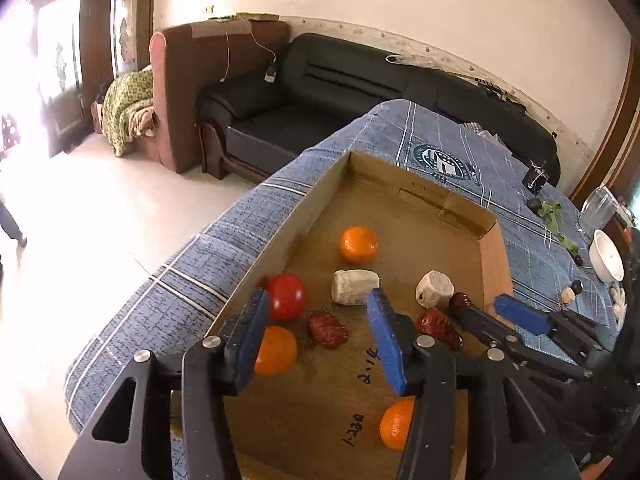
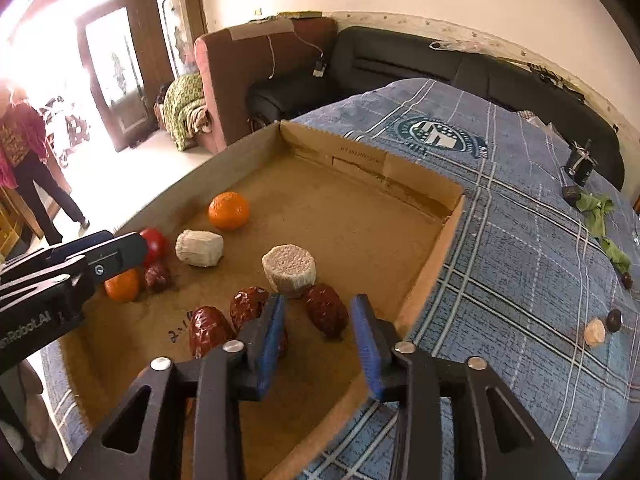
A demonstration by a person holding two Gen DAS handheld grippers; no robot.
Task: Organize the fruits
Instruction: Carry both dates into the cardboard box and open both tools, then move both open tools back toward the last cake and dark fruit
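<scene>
1. The right gripper [image 2: 318,344] is being held with jaws wide and nothing between them, just above a date [image 2: 327,309] near the box's [image 2: 436,256] right wall.
2. The left gripper [image 1: 320,340] is likewise being held wide and holding nothing, over another date [image 1: 327,329].
3. Beyond, a tomato [image 1: 287,295], oranges [image 1: 359,245] and two pale chunks [image 1: 354,286] are lying scattered on the box floor.
4. A pick is judged to be in hand; next, lowering and closing around a date is called for.
</scene>
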